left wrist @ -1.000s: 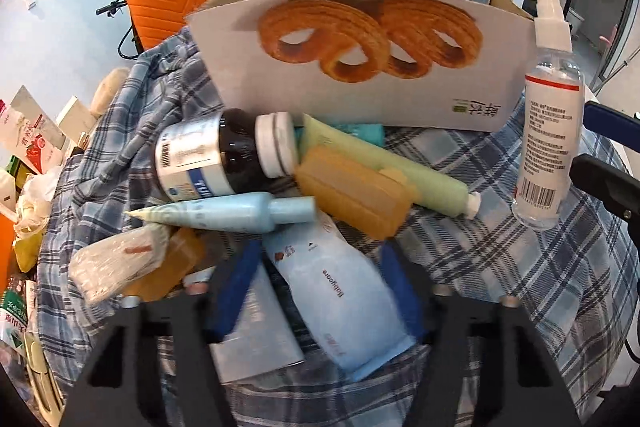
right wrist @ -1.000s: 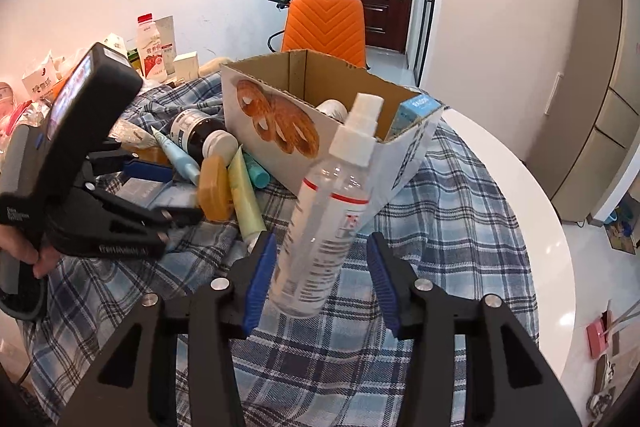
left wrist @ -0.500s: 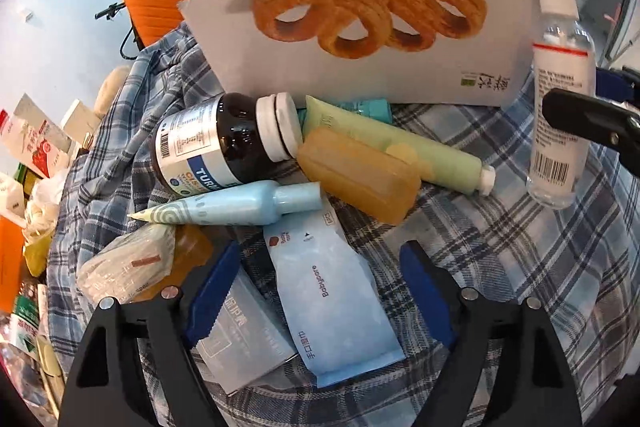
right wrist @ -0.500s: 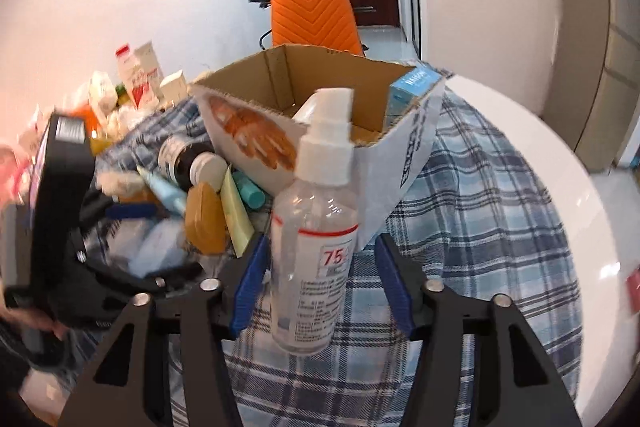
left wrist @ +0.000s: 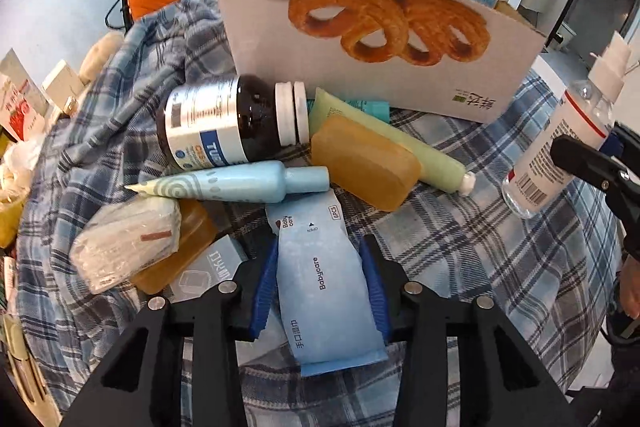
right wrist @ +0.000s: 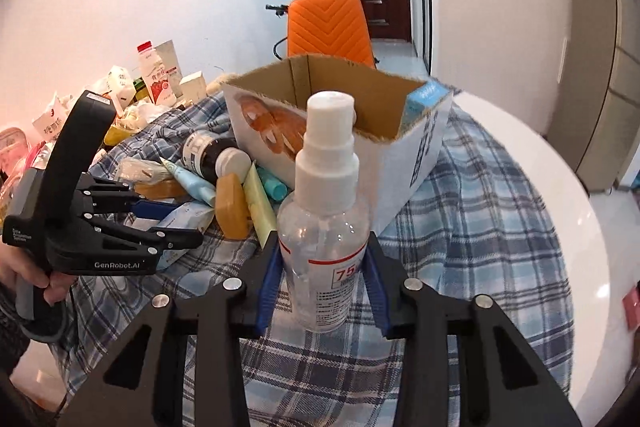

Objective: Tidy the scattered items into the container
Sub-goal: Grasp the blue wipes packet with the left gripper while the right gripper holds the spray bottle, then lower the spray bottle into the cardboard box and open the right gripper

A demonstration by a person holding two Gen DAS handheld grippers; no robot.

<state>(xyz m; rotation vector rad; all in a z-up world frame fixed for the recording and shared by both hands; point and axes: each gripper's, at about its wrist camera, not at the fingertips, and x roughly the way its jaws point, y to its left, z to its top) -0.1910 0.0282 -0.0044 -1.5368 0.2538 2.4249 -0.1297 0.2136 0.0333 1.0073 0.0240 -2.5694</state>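
From the left wrist view, our left gripper (left wrist: 320, 283) has closed its blue pads against both long edges of the Babycare wipes pack (left wrist: 320, 279), which lies flat on the plaid cloth (left wrist: 460, 247). The pack is soft and its far end is tucked under the pale blue tube (left wrist: 240, 183). If we lift straight up, we think the tube may roll and nudge the amber soap bar (left wrist: 366, 163) or the dark supplement bottle (left wrist: 232, 123) lying on its side. A pinch on a floppy pouch could also fold it and let it slide out. The cardboard box (left wrist: 384, 87) stands just behind the pile, open on top.

From the right wrist view, our right gripper (right wrist: 322, 287) is clamped on the lower body of the clear spray bottle (right wrist: 324, 227), which stands upright in front of the box (right wrist: 400, 163). The hold is low and the bottle is tall and smooth, so we judge it could pivot between the pads when we swing it over. The box wall is high, and clipping its rim could tip the bottle or shove the light box. Both our arms heading for one opening could collide.
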